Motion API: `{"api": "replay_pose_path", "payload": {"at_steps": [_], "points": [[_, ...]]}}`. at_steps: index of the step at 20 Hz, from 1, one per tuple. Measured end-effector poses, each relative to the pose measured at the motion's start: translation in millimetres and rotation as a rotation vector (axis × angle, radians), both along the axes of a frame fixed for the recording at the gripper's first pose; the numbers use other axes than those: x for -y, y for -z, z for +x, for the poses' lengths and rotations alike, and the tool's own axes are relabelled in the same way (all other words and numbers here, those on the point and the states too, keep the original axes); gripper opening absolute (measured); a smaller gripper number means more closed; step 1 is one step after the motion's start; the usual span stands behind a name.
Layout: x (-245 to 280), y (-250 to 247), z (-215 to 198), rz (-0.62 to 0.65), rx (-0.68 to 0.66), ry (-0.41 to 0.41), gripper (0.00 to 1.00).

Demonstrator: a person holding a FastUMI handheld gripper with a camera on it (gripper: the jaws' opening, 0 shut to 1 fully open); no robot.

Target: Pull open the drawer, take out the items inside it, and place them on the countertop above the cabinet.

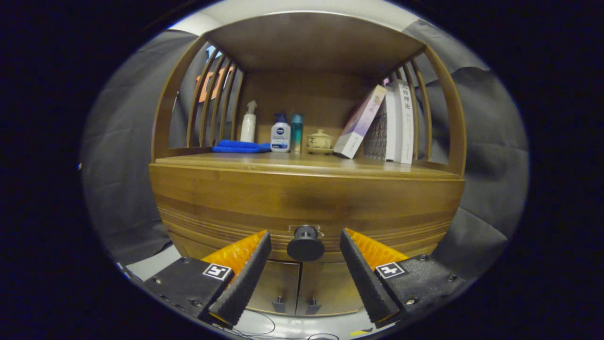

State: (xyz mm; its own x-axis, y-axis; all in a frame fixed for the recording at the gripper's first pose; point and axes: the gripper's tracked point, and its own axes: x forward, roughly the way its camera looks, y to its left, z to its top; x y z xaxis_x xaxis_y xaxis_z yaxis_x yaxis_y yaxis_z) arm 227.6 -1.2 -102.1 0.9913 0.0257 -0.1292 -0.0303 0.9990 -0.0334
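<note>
Gripper (306, 238) spread wide, knob (305, 243) centred between fingers, untouched. Close squarely on it, then pull the drawer (306, 203) straight back.

Drawer knob (305, 244) between the spread fingers of the gripper (305, 245), untouched, drawer front (306, 203) beyond, countertop (302, 163) above it carrying bottles (280, 133), cloth (238, 146), books (398, 123)

Cloth-walled booth, homely cabinet (306, 198)

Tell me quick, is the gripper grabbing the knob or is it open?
Gripper: open, holding nothing; its fingers stand on either side of the drawer knob without touching it.
</note>
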Motion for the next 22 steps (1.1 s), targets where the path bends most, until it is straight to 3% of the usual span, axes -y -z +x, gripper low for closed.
{"api": "replay_pose_path", "payload": {"at_steps": [11, 22], "points": [[2.5, 16.6, 16.4, 0.071, -0.068, 0.033, 0.52], [3.4, 20.8, 4.0, 0.052, -0.088, 0.019, 0.41]]}}
